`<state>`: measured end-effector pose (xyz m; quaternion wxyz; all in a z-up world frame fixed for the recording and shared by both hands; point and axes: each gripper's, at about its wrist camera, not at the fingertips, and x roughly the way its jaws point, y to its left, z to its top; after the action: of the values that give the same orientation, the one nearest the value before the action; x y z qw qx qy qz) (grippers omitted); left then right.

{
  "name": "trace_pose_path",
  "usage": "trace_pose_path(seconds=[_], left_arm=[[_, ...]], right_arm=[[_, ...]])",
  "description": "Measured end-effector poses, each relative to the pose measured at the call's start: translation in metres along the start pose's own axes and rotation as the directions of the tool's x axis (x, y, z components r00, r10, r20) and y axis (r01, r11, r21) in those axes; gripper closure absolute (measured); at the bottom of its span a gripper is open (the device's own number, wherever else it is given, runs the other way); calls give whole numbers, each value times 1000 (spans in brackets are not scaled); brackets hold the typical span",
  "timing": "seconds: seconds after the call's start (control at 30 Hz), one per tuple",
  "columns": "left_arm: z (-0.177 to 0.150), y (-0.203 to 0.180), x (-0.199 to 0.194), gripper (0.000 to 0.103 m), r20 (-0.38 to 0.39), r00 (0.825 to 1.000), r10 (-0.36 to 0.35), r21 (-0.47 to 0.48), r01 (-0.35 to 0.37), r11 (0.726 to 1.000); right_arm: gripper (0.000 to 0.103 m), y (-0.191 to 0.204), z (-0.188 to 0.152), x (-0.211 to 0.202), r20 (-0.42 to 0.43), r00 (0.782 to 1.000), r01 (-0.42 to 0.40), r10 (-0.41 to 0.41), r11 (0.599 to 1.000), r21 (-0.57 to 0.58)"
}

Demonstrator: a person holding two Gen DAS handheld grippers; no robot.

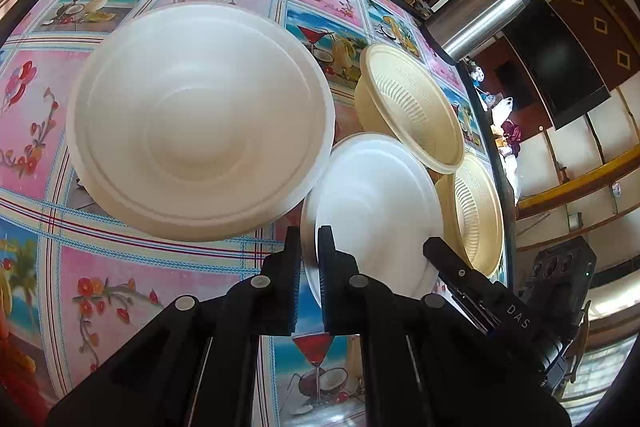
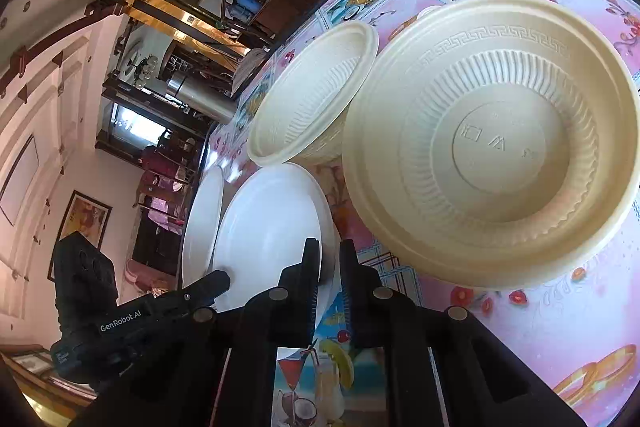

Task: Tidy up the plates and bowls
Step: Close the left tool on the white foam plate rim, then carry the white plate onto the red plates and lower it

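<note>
Left wrist view: our left gripper [image 1: 309,259] is clamped on the near rim of the small white round plastic plate [image 1: 372,211].
Right wrist view: our right gripper [image 2: 329,267] pinches the opposite rim.
Plate location: we see it on the floral tablecloth [image 1: 120,267], between both grippers, equally near.

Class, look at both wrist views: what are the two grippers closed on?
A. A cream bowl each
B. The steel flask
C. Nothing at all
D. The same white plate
D: the left gripper and right gripper each pinch the near rim of the white plate.
</note>
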<state>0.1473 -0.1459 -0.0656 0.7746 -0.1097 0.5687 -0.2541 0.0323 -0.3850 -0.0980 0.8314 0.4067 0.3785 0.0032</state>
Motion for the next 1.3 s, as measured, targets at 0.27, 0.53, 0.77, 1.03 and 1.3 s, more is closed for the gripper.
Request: trace_pose_path(seconds=[0.27,0.53,0.77,1.03,1.3], left_arm=[[-5,2,-5,97,-7,1000,-13,-13,13,1000],[-19,10,-15,97,-13,1000,-16,-25,16,1000],[-35,19,-27,97,-16,999,-30,-38,30,999],[-60,40,-74,97,67,997,-33,-50,36,998],[-73,74,-107,97,119,991,-63,-102,75,992]], right_arm=[[95,2,-3,-2,0,1000,5,-5,1000,-9],[96,8,-12,-9,-10,1000,-13,13,1000,-10],[96,7,-28,-13,-26,1000,-14,14,1000,6],[96,37,-42,-29,-34,999,-38,37,998,-58],[96,81,-66,-25,-57,997,-53,46,990,-132]])
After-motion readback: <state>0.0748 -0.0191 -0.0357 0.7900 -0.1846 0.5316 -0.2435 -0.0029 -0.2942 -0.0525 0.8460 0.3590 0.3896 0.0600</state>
